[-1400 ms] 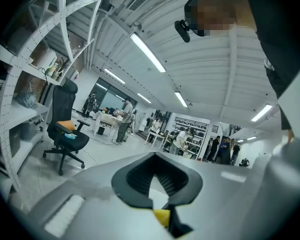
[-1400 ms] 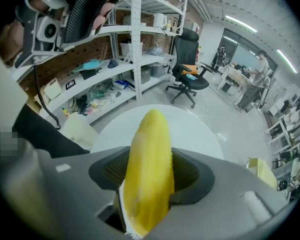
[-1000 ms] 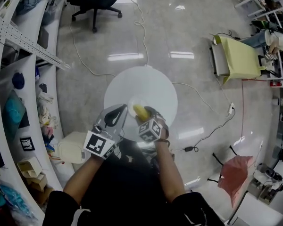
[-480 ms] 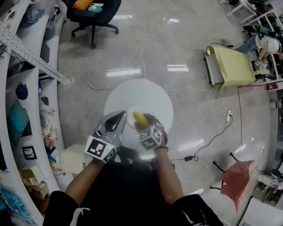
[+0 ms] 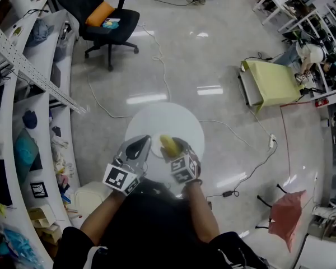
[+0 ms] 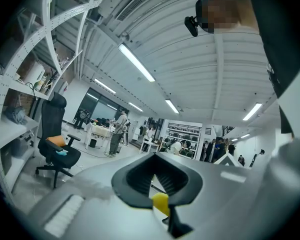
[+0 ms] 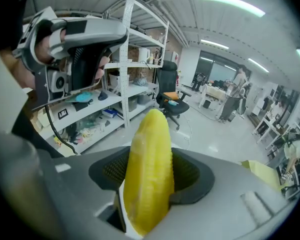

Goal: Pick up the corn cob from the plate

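Note:
The yellow corn cob (image 5: 168, 144) stands between the jaws of my right gripper (image 5: 170, 146), which is shut on it above the round white table (image 5: 179, 119). In the right gripper view the corn cob (image 7: 150, 169) fills the middle, its tip pointing up and away from my right gripper (image 7: 152, 184). My left gripper (image 5: 141, 142) hangs just left of it, with its jaws together and nothing in them. Through the hollow of my left gripper (image 6: 157, 181) a bit of the corn cob (image 6: 160, 202) shows. I cannot make out the plate.
White shelves (image 5: 22, 122) with clutter curve along the left. A black office chair (image 5: 103, 18) with an orange cushion stands beyond the table. Cables (image 5: 162, 55) trail over the glossy floor. A yellow-green cart (image 5: 274, 80) is at the right, a beige box (image 5: 92, 194) by the table's near left.
Both grippers have risen, the right one more, with the corn cob still in it. The head view now takes in more of the room beyond the table.

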The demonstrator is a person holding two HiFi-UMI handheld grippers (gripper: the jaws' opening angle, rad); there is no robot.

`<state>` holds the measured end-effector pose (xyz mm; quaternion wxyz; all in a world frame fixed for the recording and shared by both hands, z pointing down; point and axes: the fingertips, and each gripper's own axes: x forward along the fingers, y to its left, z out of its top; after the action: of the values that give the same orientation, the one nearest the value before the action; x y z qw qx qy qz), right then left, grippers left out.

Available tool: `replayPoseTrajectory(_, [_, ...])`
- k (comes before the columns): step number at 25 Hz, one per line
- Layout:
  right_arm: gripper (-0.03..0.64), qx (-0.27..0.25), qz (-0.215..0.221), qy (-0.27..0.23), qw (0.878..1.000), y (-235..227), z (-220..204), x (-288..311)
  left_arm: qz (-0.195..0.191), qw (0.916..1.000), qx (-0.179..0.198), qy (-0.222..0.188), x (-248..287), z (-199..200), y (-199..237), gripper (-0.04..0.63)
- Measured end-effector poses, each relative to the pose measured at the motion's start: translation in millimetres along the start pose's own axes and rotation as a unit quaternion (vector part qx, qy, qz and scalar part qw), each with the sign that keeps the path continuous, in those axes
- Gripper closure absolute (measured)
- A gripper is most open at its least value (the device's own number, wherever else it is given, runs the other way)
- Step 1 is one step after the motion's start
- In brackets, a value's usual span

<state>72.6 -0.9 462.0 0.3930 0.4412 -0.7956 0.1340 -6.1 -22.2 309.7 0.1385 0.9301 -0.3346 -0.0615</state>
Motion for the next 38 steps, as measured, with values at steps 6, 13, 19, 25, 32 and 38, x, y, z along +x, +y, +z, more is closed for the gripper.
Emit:
replayPoseTrajectory(6, [0.368,0.023,-0.013,-0.036,0.999,-6.2,11.0,-20.9,-0.005,1.0,0.004,-0.005,-2.4,4.8,-8.6,0.594])
replayPoseTrajectory(13, [0.368,0.055,-0.035,-0.078,0.995,-19.6,20.6,-48.7,-0.012,0.9999,0.005,-0.011,-5.4,5.8,-18.1,0.594])
replayPoseTrajectory(19, [0.368,0.094,-0.052,-0.115,0.988,-28.1,25.2,-68.3,-0.022,0.9997,0.01,-0.01,-4.3,7.4,-25.0,0.594])
replayPoseTrajectory(25, [0.368,0.162,-0.082,-0.186,0.966,-45.3,30.3,-98.8,-0.026,0.9996,0.012,-0.006,-3.2,5.5,-32.8,0.594])
replayPoseTrajectory(32, [0.368,0.204,-0.119,-0.253,0.938,-61.4,35.6,-135.8,-0.026,0.9995,0.017,-0.003,-1.9,4.1,-39.6,0.594])
replayPoseTrajectory(38, [0.368,0.229,-0.144,-0.317,0.909,-68.9,40.0,-170.6,-0.028,0.9994,0.021,-0.006,1.1,5.2,-47.2,0.594])
